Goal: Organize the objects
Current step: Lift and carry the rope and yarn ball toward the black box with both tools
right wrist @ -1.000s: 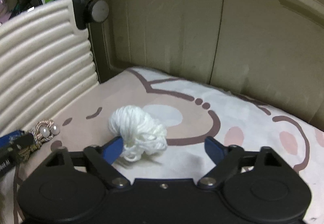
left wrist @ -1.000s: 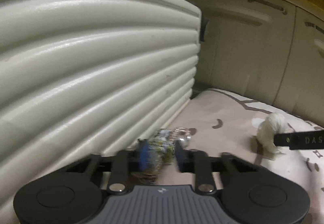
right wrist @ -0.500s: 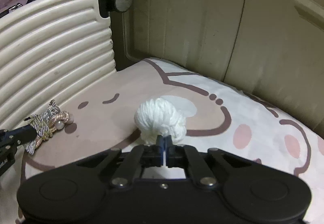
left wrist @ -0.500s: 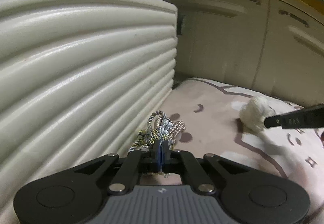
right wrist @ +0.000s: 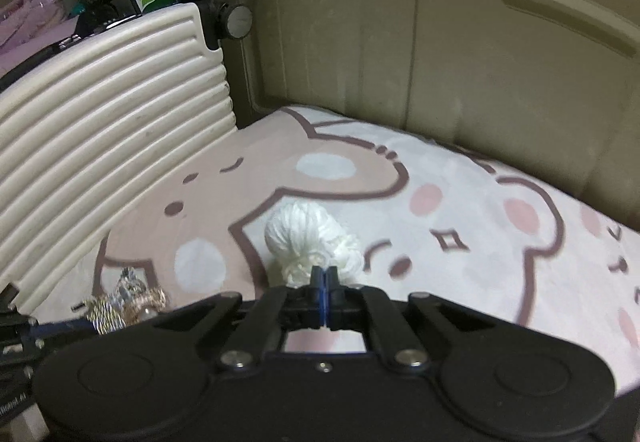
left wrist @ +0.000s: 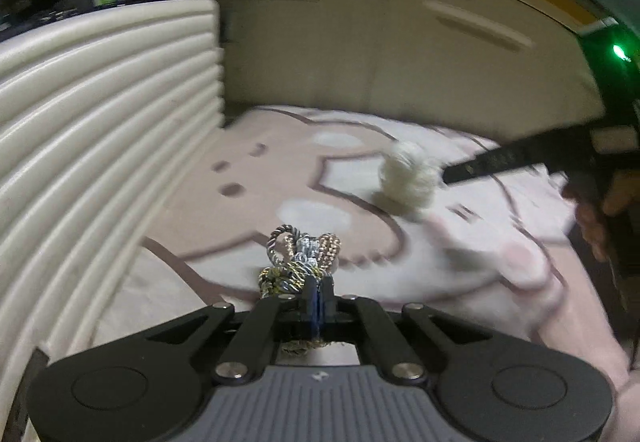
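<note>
A tangle of gold, silver and beaded cords [left wrist: 301,257] hangs from my left gripper [left wrist: 317,292], whose jaws are shut on its near end above the bed. In the right wrist view that bundle [right wrist: 128,300] shows at the lower left. My right gripper [right wrist: 325,284] is shut on the near edge of a white yarn ball [right wrist: 310,242], lifted just off the sheet. Seen from the left wrist, the yarn ball [left wrist: 408,178] hangs at the tip of the right gripper's black finger [left wrist: 492,162], with a hand [left wrist: 596,218] behind it.
A pink bedsheet [right wrist: 460,226] with cartoon bear prints covers the bed. A ribbed cream headboard [right wrist: 100,114] rises along the left. Beige cabinet doors [right wrist: 480,54] close off the far side. Boxes and pink fabric [right wrist: 32,10] sit behind the headboard.
Both grippers closed, the left on the cords and the right on the yarn. Both then pulled back and up from the headboard, lifting their loads off the sheet.
</note>
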Demonstrator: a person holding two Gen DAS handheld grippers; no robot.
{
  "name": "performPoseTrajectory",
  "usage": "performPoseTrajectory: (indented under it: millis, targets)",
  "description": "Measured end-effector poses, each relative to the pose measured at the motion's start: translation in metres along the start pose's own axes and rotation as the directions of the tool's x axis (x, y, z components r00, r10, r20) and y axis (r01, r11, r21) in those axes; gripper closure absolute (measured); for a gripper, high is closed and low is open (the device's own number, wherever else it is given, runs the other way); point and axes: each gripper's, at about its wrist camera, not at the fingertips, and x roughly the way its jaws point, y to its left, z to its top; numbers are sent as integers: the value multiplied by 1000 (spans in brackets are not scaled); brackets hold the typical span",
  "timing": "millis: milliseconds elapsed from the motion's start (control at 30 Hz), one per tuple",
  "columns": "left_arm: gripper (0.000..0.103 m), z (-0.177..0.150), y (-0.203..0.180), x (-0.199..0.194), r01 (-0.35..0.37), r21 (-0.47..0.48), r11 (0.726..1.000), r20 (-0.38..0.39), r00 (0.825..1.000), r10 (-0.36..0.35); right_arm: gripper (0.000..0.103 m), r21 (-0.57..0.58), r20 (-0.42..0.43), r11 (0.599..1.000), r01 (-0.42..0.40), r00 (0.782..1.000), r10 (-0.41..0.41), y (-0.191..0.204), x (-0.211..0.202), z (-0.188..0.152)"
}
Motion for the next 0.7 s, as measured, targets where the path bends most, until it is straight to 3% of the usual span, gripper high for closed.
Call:
performPoseTrajectory:
  millis: [167, 267, 433, 500, 567, 633, 667, 700]
  targets:
    - [102, -15, -13, -21, 48, 31, 998, -74, 996, -45, 103, 17, -54, 999, -28, 998, 29, -5, -39, -26]
    - [96, -16, -13, -28, 63, 6, 998, -101, 993, -62, 103, 7, -87, 998, -56, 995, 57, -5, -64, -39]
    - [60, -6, -18, -48, 64, 22, 998, -94, 994, -61, 102, -6, -141, 994, -107, 984, 105, -3, -101, -59]
    - [38, 0, -19, -53, 54, 47, 997, -85, 995, -50, 102, -8, -167, 992, -124, 979, 121, -1, -110, -65]
    - [30, 6, -20, -51, 38, 78, 996, -82, 996, -32, 102, -15, -201, 989, -148, 969, 142, 0, -114, -71]
    - [29, 12, -20, -44, 25, 93, 995, -100, 995, -15, 100, -33, -217, 986, -162, 964, 151, 3, -118, -76]
    - [28, 15, -19, -38, 19, 97, 995, -112, 994, -8, 94, -38, -220, 986, -165, 964, 153, 3, -120, -77]
    - [28, 16, -19, -33, 15, 102, 995, -128, 992, -2, 81, -39, -219, 986, -163, 964, 150, 3, -122, -78]
